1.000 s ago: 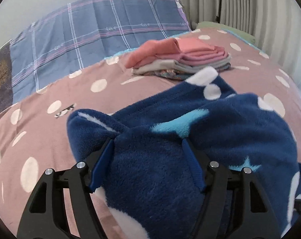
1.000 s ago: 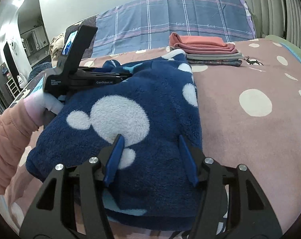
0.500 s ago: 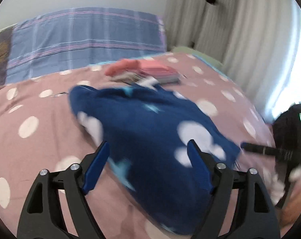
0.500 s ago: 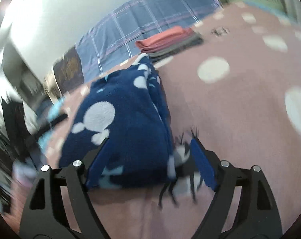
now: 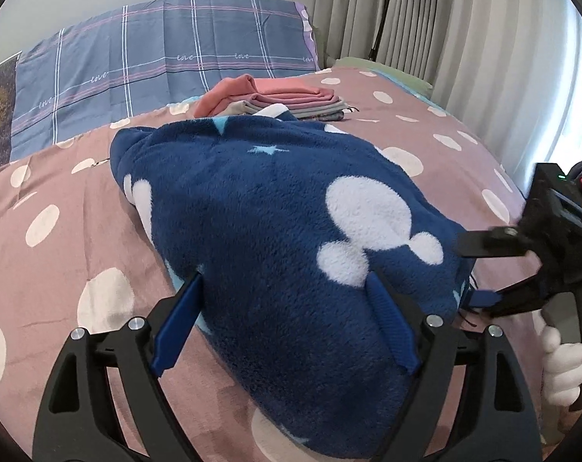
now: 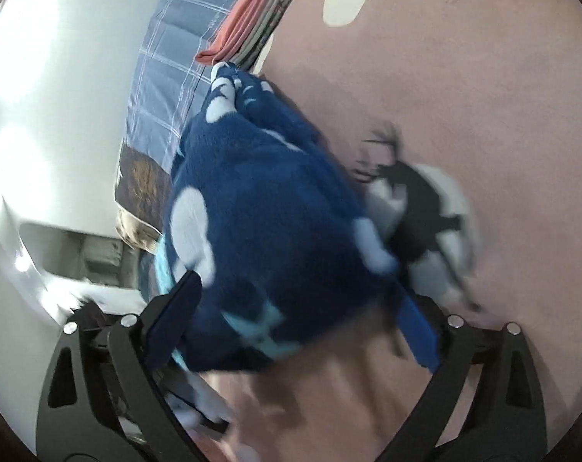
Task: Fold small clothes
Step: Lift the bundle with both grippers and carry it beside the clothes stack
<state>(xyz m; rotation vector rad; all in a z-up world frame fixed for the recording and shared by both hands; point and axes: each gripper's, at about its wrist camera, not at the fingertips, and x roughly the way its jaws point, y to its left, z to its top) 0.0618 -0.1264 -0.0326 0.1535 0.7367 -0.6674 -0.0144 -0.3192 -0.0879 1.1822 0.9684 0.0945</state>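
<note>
Left wrist view: the blue fleece [image 5: 275,223] lies folded on the bed [image 5: 60,238]. The left claw [image 5: 287,323] and right claw [image 5: 472,269] have just been opening, fleece between them. Best grip both near corners, then lift evenly.

Soft daylight fills the left wrist view, coming through the curtains [image 5: 464,38] at the right, where the far edge washes out to white glare. That picture is sharp, with fleece texture clear on the blue garment [image 5: 275,231] and only faint shadows on the bedspread [image 5: 60,261]. The fisheye lens bends the bed's edges and darkens the corners. The right wrist view is tilted and smeared by motion blur; the wall [image 6: 60,96] at its left glares white, and the blue garment casts a soft shadow.
</note>
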